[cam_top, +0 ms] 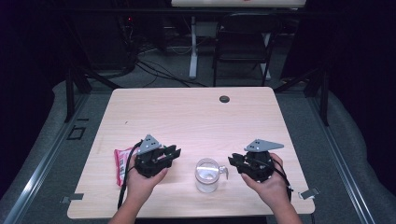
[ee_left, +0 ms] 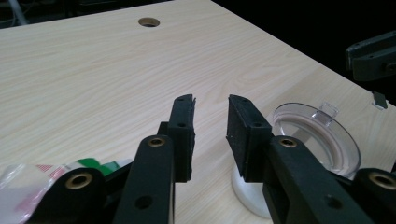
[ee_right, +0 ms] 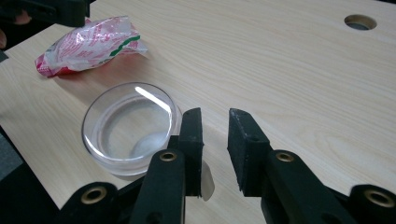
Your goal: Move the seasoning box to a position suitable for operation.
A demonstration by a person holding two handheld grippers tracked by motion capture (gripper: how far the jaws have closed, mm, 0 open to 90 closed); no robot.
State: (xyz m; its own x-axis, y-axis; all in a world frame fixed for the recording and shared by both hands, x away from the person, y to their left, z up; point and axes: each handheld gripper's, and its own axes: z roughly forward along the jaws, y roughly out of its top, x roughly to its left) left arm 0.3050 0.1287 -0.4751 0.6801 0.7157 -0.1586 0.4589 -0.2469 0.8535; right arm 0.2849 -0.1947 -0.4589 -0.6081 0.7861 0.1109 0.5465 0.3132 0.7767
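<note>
A clear plastic mug with a small handle stands near the table's front edge, between my two hands. Left of it lies a crumpled red-and-white packet, partly under my left hand. My left gripper hovers just left of the mug, its jaws apart with nothing between them. My right gripper is held just right of the mug, pointing at it. Its jaws stand apart and grip nothing.
The light wooden table has a round cable hole near its far edge. A black folding chair and a desk leg stand on the floor beyond the table.
</note>
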